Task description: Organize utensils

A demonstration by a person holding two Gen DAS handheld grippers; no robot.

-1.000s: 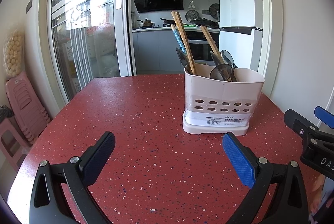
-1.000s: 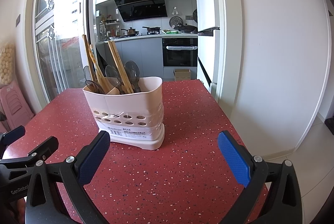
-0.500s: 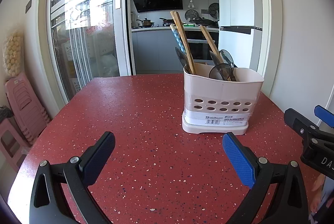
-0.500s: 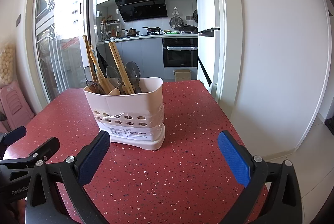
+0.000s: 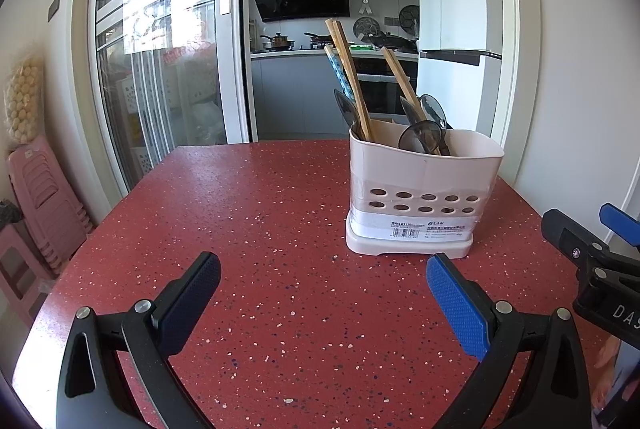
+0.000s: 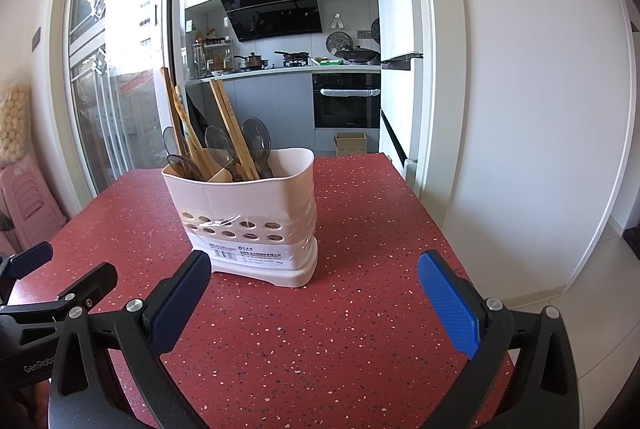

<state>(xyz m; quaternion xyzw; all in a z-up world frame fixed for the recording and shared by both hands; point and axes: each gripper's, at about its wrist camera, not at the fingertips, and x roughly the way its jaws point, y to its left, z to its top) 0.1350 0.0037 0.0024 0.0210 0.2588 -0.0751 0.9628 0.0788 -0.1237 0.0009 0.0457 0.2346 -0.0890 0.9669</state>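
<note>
Change: almost none over the last second, I only drift slightly nearer | left claw (image 5: pixel 322 293) spread wide, empty | right claw (image 6: pixel 314 293) spread wide, empty | utensil holder (image 6: pixel 248 217) upright on bench (image 5: pixel 256 229), chopsticks (image 5: pixel 348 77) and spoons (image 6: pixel 256 141) inside | judgement: sorting looks finished, nothing loose.

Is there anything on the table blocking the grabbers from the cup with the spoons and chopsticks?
Nothing visible. Only bare red table lies between the open left gripper, the open right gripper and the utensil holder.
</note>
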